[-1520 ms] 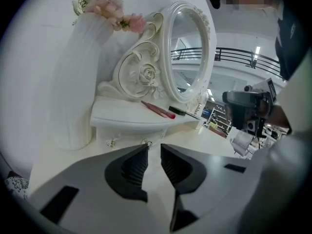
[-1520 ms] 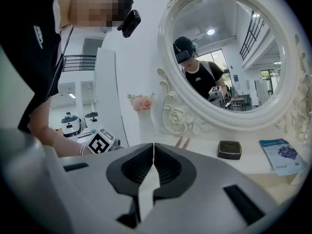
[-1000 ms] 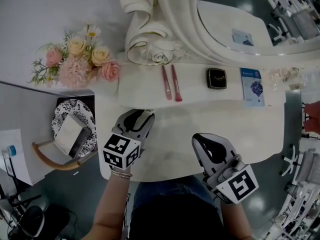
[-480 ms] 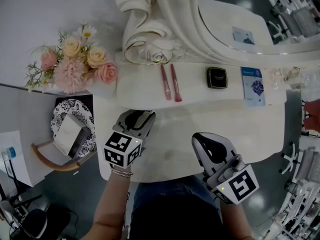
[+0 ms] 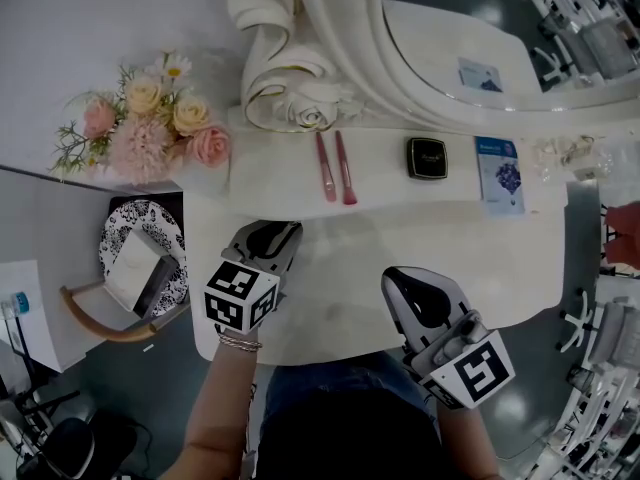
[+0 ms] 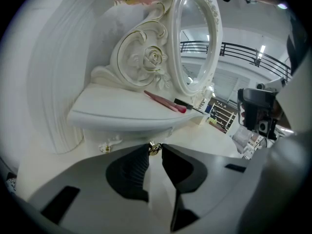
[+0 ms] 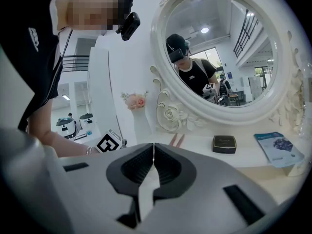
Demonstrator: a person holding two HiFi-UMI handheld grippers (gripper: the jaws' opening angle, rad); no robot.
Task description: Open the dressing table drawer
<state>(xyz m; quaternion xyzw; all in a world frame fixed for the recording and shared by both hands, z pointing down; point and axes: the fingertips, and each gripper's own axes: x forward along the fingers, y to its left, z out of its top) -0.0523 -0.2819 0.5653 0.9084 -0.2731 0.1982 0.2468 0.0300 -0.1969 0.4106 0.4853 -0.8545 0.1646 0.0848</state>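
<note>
The white dressing table (image 5: 420,248) has a raised shelf (image 6: 122,112) with the drawer front (image 6: 131,136) below it. A small gold drawer knob (image 6: 155,150) sits on that front. My left gripper (image 6: 155,147) points at the drawer, its jaws closing with the knob between the tips and filling the gap. In the head view the left gripper (image 5: 272,236) reaches under the shelf's edge. My right gripper (image 5: 410,283) hovers over the table's front right, shut with nothing between its jaws (image 7: 153,150).
Two pink brushes (image 5: 333,168), a black compact (image 5: 427,158) and a blue booklet (image 5: 498,173) lie on the shelf below the oval mirror (image 5: 480,38). A flower bouquet (image 5: 150,118) stands at the left. A patterned plate (image 5: 140,258) rests beside the table. A second gold fitting (image 6: 108,146) sits left of the knob.
The head view has drifted a little. Both grippers stay at the same spots over the table.
</note>
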